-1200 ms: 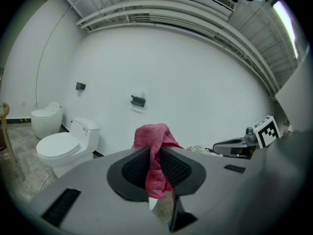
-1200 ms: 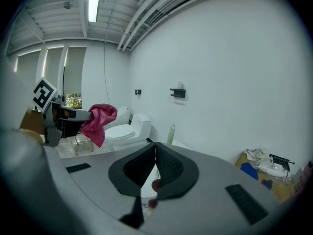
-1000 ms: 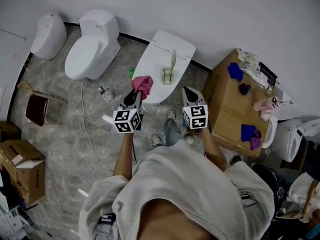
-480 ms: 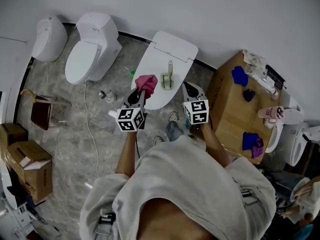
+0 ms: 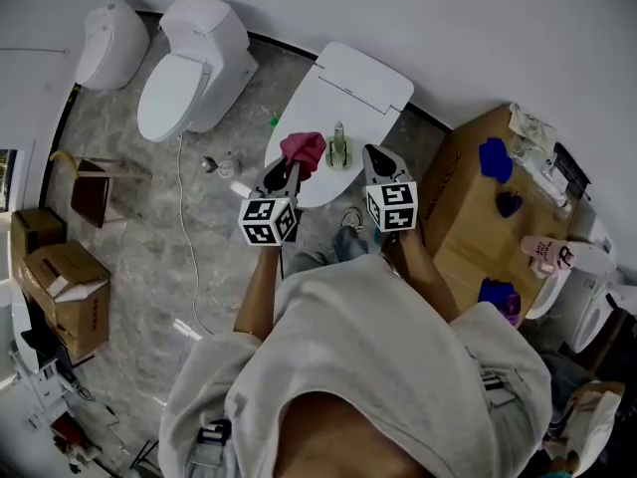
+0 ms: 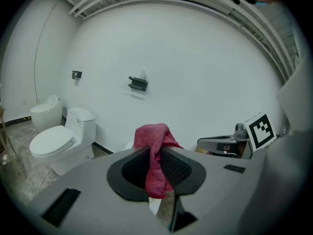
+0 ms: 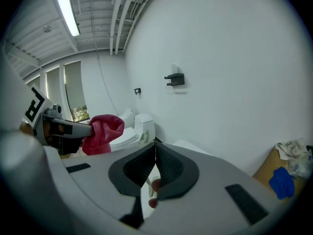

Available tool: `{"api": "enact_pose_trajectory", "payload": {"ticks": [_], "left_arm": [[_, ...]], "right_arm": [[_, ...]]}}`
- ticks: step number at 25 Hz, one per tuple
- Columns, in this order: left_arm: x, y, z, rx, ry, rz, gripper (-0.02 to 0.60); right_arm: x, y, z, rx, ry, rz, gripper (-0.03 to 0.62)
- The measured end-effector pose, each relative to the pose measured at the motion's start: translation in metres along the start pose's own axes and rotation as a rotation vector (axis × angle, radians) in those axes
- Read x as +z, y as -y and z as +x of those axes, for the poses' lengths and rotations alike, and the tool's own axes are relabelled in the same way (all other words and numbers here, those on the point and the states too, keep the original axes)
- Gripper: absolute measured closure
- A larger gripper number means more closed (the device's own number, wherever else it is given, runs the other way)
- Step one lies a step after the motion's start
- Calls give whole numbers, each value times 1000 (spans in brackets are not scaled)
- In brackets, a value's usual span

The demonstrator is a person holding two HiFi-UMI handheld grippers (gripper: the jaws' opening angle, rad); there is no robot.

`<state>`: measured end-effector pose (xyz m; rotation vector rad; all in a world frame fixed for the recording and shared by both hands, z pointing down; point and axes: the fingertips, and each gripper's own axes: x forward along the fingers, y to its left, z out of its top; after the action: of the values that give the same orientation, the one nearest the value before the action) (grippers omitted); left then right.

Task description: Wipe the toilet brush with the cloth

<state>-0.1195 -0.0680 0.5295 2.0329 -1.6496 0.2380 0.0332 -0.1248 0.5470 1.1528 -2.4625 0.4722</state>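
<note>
2 grippers flank the upright toilet brush (image 5: 339,146): left gripper (image 5: 286,173) jaws clamp the cloth (image 5: 304,148) beside it; right gripper (image 5: 370,155) jaws closed, empty.

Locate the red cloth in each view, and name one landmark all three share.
Head view: cloth above centre, just left of the toilet brush.
Left gripper view: cloth dead centre, clamped in the left hand-held gripper.
Right gripper view: cloth left of centre.
Shared landmark: the white toilet by the wall.
</note>
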Motion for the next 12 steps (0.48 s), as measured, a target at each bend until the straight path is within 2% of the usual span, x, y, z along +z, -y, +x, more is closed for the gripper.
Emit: {"api": "enact_pose_trajectory", "payload": {"ticks": [12], "left_arm": [[-4, -1, 34, 16, -51, -22, 508]], "right_arm": [[-10, 0, 27, 56, -48, 36, 563]]}}
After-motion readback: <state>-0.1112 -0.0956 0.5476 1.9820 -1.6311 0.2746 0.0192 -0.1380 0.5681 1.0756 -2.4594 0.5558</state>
